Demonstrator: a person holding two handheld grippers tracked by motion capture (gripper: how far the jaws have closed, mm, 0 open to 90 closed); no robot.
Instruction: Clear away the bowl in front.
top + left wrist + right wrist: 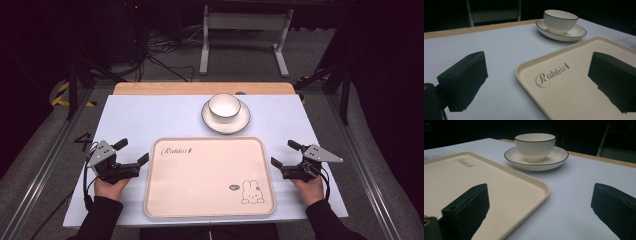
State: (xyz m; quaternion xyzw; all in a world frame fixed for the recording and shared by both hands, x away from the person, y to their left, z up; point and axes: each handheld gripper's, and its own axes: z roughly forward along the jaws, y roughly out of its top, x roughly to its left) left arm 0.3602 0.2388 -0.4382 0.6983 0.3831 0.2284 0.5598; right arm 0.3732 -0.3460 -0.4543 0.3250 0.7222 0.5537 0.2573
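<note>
Currently Staged: Grippers Flank the Tray, Nothing Held

Both tools sit at rest either side of the work. The left gripper [134, 151] lies on the white table [150, 115] just beside the near left edge of the cream tray [210, 200], its jaws spread wide and empty; the left gripper view confirms it, with one black jaw over bare table and the other over the tray's corner near the "Rabbit" lettering [551, 75]. The right gripper [283, 153] mirrors this at the tray's right edge, jaws likewise parted with nothing between them. In its own view one jaw stands over the tray surface and the other over the table.

The tray lies flat and centred at the near side of the table, bare of any load, its rabbit drawing [251, 192] at the near right corner. The bowl [224, 106] stands upright in the saucer [237, 124], which rests on the table just beyond the tray's far edge, apart from it.

Assessment: the symmetric placement, with each gripper straddling a tray rim, suggests readiness either to lift the tray from both sides or to reach forward for the crockery. The bowl is seated in the saucer, not fixed, so moving the pair together would call for a level carry. No contact with any item is evident yet.
</note>
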